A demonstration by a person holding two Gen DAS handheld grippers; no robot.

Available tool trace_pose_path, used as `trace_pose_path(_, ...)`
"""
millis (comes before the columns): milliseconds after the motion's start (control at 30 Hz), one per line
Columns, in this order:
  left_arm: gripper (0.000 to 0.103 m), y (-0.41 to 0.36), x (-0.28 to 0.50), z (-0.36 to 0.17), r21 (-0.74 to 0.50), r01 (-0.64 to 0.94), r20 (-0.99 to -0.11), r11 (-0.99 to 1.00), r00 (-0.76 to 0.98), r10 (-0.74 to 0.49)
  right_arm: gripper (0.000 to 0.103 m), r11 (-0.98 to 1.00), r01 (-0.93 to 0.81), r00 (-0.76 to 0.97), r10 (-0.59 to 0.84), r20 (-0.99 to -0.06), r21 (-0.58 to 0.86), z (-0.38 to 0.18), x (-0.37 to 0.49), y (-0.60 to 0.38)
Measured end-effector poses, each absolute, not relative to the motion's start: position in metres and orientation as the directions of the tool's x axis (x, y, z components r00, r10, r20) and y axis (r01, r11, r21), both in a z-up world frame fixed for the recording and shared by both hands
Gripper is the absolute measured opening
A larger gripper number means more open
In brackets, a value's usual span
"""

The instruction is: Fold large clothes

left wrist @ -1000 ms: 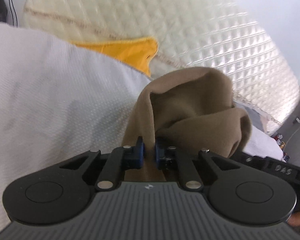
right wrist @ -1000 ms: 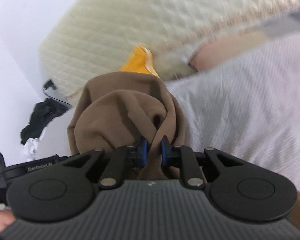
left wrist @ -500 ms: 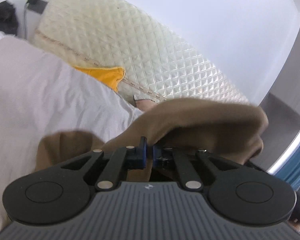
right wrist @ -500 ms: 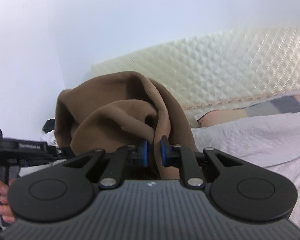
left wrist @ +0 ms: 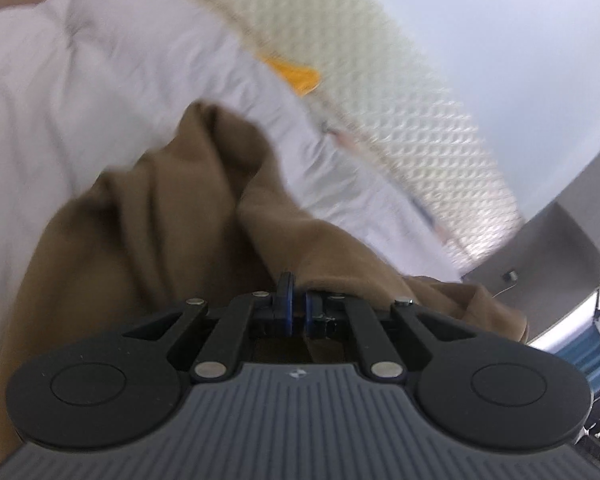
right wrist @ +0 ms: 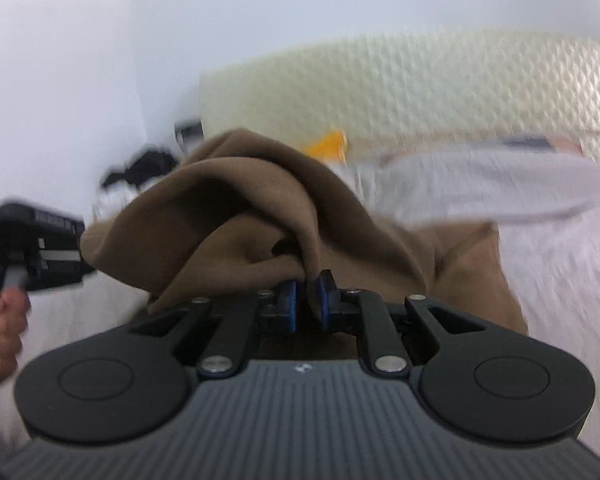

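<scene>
Left gripper point(left wrist: 296, 312) and right gripper point(right wrist: 306, 304) each pinch a brown garment point(left wrist: 148, 232) edge, jaws nearly closed, cloth bunched above the pale bedsheet point(left wrist: 80, 80). Quilted headboard point(right wrist: 440, 92) and white wall point(right wrist: 140, 40) behind; frames blurred.

A bedroom at home: pale sheet point(left wrist: 100, 80) spread over a bed, quilted cream headboard point(right wrist: 440, 88) across the upper right, orange pillow point(left wrist: 296, 74) against it, plain white walls point(right wrist: 100, 40).
</scene>
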State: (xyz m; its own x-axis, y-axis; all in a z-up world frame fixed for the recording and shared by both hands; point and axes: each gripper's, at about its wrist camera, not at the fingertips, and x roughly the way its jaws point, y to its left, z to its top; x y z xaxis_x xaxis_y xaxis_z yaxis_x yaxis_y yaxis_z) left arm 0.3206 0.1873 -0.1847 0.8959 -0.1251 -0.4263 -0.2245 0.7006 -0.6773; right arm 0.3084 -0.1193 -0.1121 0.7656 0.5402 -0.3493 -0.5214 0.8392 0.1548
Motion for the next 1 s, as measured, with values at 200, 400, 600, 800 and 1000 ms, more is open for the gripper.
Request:
trace_pose_path(200,0.006,0.183,0.325,-0.24,-0.681,-0.335,-0.535,0.651,0.835,-0.129,0.003,0.854,-0.39,0.739,0.513,-0.435,0.344,-0.15,0.298,-0.139)
trace_pose_path(400,0.007,0.188,0.314,-0.257,-0.732,-0.348,-0.526,0.586,0.835,-0.161,0.003,0.854,-0.333,0.736,0.501,-0.456,0.4,-0.156,0.296,-0.146)
trace_pose_path(600,0.055,0.182,0.296,-0.241,-0.668,-0.365,-0.557,0.648,0.823,-0.11,0.006,0.838,-0.327,0.735,0.516,-0.44,0.436,-0.156,0.291,-0.151)
trace_pose_path(800,0.056,0.177,0.278,-0.224,-0.595,-0.383,-0.563,0.707,0.826,-0.027,0.016,0.803,-0.347,0.727,0.556,-0.402,0.484,-0.149,0.291,-0.155)
trace_pose_path(1000,0.057,0.153,0.272,-0.193,-0.494,-0.326,-0.488,0.806,0.871,0.053,0.077,0.761,-0.334,0.73,0.582,-0.357,0.557,-0.153,0.298,-0.161)
